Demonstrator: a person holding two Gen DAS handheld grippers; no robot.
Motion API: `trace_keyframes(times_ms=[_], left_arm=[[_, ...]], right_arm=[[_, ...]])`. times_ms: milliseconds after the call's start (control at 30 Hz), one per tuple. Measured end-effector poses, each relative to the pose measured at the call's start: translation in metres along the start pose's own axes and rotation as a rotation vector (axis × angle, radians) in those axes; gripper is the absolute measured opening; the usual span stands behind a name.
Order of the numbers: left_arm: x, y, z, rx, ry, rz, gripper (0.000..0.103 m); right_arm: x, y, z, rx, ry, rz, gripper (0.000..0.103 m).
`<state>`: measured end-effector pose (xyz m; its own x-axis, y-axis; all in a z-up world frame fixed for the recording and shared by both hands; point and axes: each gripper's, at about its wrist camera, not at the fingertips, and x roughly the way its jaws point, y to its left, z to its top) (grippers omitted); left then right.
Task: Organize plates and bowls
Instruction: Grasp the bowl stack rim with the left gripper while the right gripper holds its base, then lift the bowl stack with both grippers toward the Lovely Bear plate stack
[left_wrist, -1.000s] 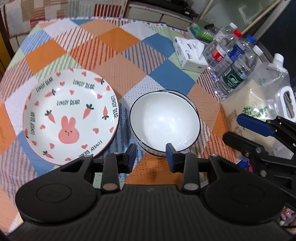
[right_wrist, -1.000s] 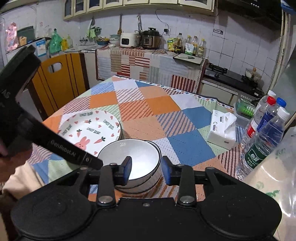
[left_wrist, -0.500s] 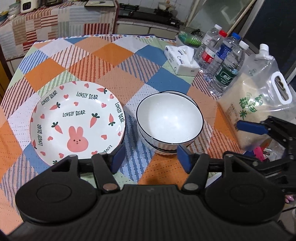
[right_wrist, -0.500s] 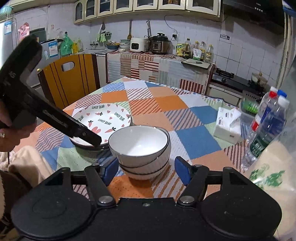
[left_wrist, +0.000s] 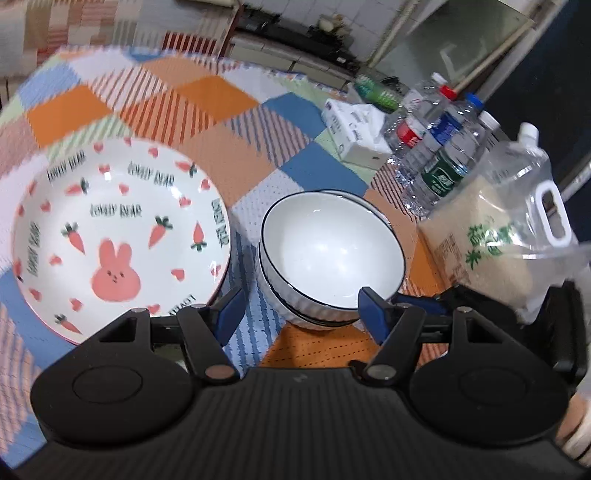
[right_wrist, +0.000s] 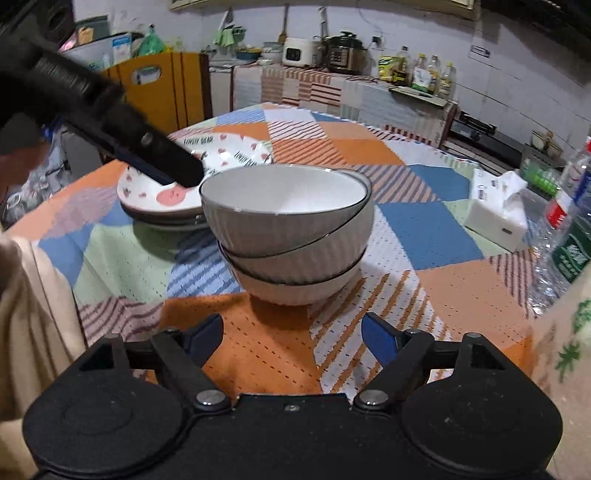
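Note:
A stack of white ribbed bowls with dark rims (left_wrist: 330, 254) stands on the checked tablecloth; the top bowl sits tilted (right_wrist: 288, 214). Left of it lies a stack of plates with a pink rabbit and carrots (left_wrist: 118, 232), also in the right wrist view (right_wrist: 173, 199). My left gripper (left_wrist: 301, 308) is open and empty, just before the bowls and the plate's near rim. My right gripper (right_wrist: 293, 338) is open and empty, low over the table in front of the bowls. The left gripper's finger (right_wrist: 155, 151) reaches over the plates.
A tissue box (left_wrist: 354, 133), several water bottles (left_wrist: 436, 155) and a clear bag of rice (left_wrist: 509, 236) stand at the table's right side. A yellow chair (right_wrist: 162, 88) and a kitchen counter (right_wrist: 332, 81) lie behind the table.
Both grippers have opened wide. The right gripper has dropped lower and drawn back from the bowls. The left gripper has tilted and moved slightly closer to the plate and bowls.

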<state>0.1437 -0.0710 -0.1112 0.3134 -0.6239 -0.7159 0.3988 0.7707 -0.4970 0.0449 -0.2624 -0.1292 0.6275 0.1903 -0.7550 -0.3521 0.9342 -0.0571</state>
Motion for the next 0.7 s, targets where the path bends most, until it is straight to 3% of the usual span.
trace_keyframes(times_ms=[200,333,533,700], left_arm=[[0.028,0.012,0.006,-0.126,0.082,-0.077,0.065],[0.039,0.010,0.005,-0.150,0.098,-0.076,0.063],[0.059,0.022,0.002,-0.298,0.153,-0.084,0.063],[0.065,0.020,0.001,-0.293,0.149,-0.085,0.063]], right_arm=[[0.028,-0.004,0.004,0.016,0.042,0.010,0.086],[0.040,-0.003,0.008,0.008,0.047,-0.005,0.086],[0.052,-0.005,0.014,0.020,0.025,0.000,0.086],[0.060,-0.006,0.014,0.018,0.010,0.018,0.086]])
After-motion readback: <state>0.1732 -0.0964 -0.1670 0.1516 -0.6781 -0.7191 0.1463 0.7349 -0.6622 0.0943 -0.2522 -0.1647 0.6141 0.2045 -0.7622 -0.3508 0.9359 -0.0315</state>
